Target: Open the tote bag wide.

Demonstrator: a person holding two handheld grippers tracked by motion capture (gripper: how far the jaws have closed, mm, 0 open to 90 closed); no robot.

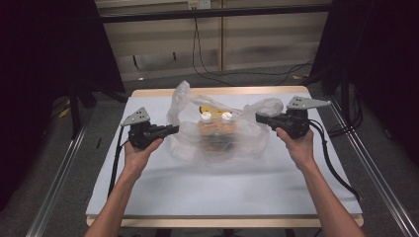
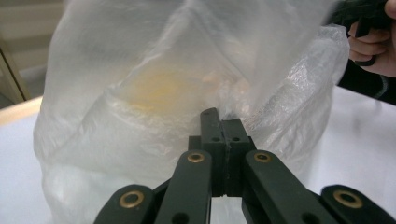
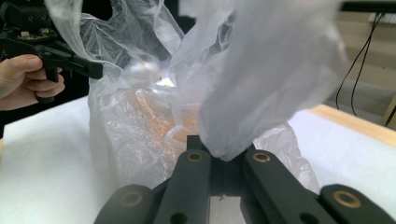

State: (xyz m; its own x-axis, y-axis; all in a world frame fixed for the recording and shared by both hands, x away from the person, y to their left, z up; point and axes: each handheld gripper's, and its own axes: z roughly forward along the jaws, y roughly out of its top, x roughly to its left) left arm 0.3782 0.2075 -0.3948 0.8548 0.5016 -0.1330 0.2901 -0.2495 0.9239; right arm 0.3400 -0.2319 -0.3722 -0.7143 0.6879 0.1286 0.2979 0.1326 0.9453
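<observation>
1. Nearest to me, my left claw (image 1: 174, 129) is pressed together, and its tips sit at the left side of the plastic bag (image 1: 217, 131). In the left gripper view the film lies right at the tips, but I cannot tell for sure that any is caught between them.
2. My right claw (image 1: 259, 117) is pinching the bag's right handle (image 3: 261, 88), which drapes over its tips in the right gripper view.
3. Between my claws the bag rests on the white bench (image 1: 222, 187), near its middle and slumped low.
4. Inside the bag I can make out two white caps (image 1: 216, 116) above something orange and yellow.
5. As I judge it, the goods are already in the bag and both sides are taken up; bringing the handles together or lifting the bag is what remains.
</observation>
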